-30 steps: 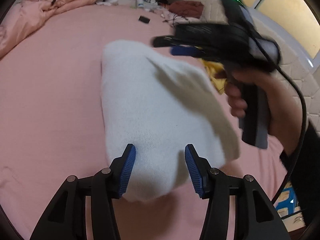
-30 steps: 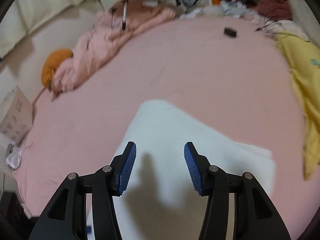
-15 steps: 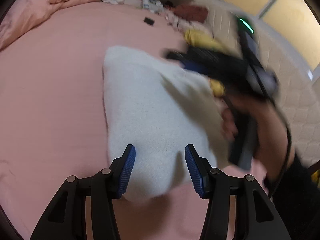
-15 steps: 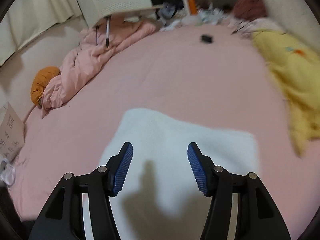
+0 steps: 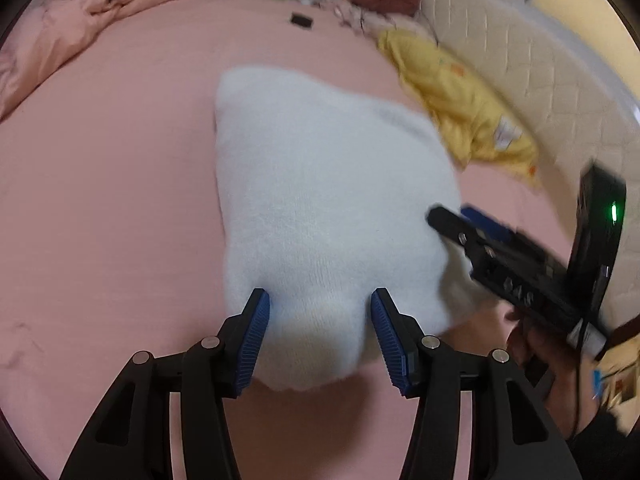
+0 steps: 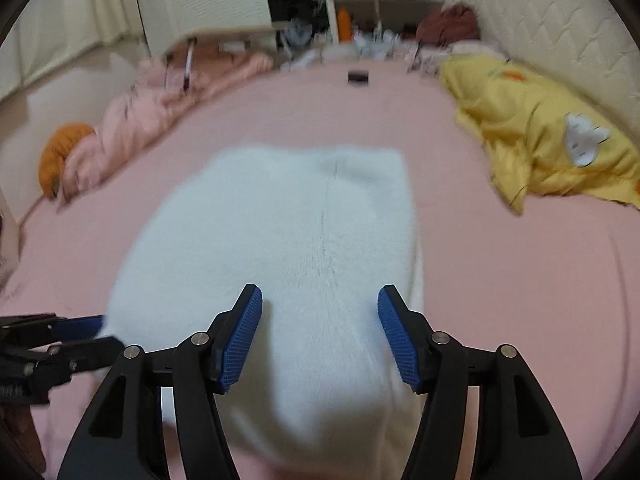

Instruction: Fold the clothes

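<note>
Fingers of both your left gripper (image 5: 319,336) and right gripper (image 6: 320,334) gape empty over the white sweater's (image 5: 320,200) near edge, its length running away up the bed (image 5: 100,200).

We see bare pink bed (image 6: 520,280) left and right; a yellow garment (image 6: 552,148) crowds the far right.

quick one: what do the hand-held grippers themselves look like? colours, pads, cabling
Both alike: the left hand-held gripper and right hand-held gripper have black linkage fingers with silver pivot screws and ribbed blue pads. The right unit's black body shows a green LED, a black cable and a dark sleeve behind.
</note>
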